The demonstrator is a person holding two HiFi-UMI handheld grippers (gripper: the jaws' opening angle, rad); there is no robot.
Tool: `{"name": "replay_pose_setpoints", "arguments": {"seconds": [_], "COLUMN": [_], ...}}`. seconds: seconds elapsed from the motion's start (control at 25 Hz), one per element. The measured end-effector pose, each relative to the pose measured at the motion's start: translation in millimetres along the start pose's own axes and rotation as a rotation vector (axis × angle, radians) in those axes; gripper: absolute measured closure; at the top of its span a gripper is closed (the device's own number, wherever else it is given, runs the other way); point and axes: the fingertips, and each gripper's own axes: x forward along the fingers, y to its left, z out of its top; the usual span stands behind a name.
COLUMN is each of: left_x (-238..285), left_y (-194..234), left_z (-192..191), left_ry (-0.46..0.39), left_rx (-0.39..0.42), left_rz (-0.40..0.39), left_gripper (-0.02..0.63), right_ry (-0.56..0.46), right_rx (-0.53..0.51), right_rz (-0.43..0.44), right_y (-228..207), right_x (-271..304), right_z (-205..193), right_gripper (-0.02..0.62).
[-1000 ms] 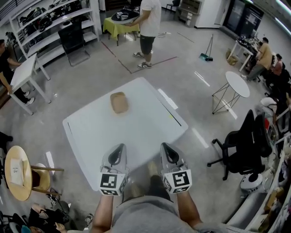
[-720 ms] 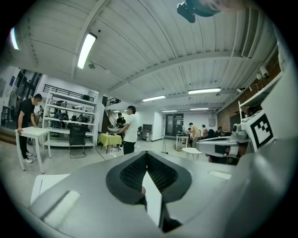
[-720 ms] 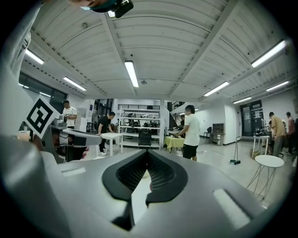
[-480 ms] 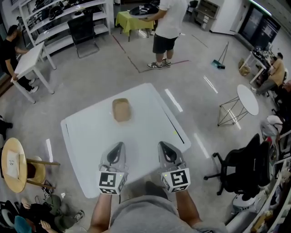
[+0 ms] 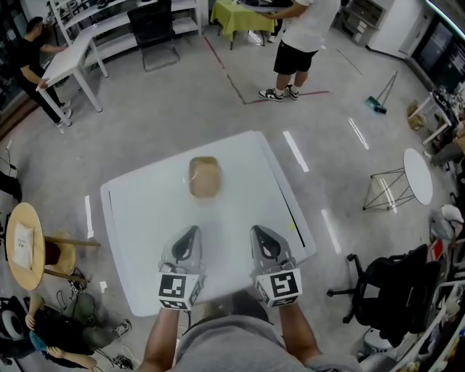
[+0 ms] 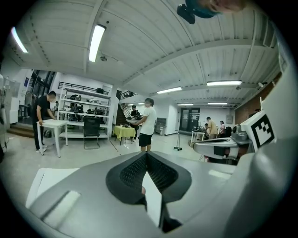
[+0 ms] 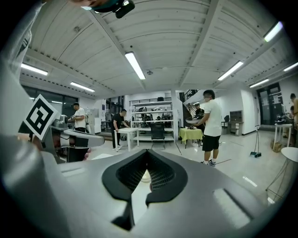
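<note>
A tan, loaf-shaped object (image 5: 204,178) lies on the far half of a white square table (image 5: 138,232). Both grippers hover side by side over the table's near edge, well short of the tan object. My left gripper (image 5: 190,234) is shut with nothing between its jaws; in the left gripper view (image 6: 146,155) the jaw tips meet. My right gripper (image 5: 259,232) is also shut and holds nothing; its tips meet in the right gripper view (image 7: 147,155). A sliver of the tan object (image 7: 144,175) shows behind the right jaws.
A person in a white shirt and black shorts (image 5: 301,40) stands beyond the table by a yellow-green table (image 5: 236,11). A black office chair (image 5: 392,287) and a round white side table (image 5: 418,174) are at right. A round wooden stool (image 5: 25,243) is at left.
The head view has shifted, so the table and tan object sit slightly lower in frame and the standing person nearer the top. Both grippers stay shut in the same place.
</note>
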Motion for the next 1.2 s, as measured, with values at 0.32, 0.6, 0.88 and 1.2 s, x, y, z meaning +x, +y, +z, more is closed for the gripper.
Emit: {"name": "replay_pose_setpoints", "arguments": {"seconds": [0.32,0.6,0.88,1.2], "left_x": [36,65,85,103], "left_y": [17,34,51,69], "left_z": [-22,-44,-58,-84], "left_ry": [0.050,0.089,0.100,0.126], "left_rx": [-0.038,-0.073,-0.096,-0.122], "left_rz": [0.074,0.121,0.154,0.181], "left_gripper": [0.595,0.595,0.595,0.595], "right_ry": [0.050,0.100,0.140,0.181], "right_rx": [0.004,0.011,0.012,0.028], "right_rz": [0.079,0.137,0.177,0.203], "right_y": [-19,-27,-32,-38], "right_x": [45,83,116,149], "right_z": [-17,-36,-55,-80], "right_gripper": [0.591,0.591,0.591,0.591]}}
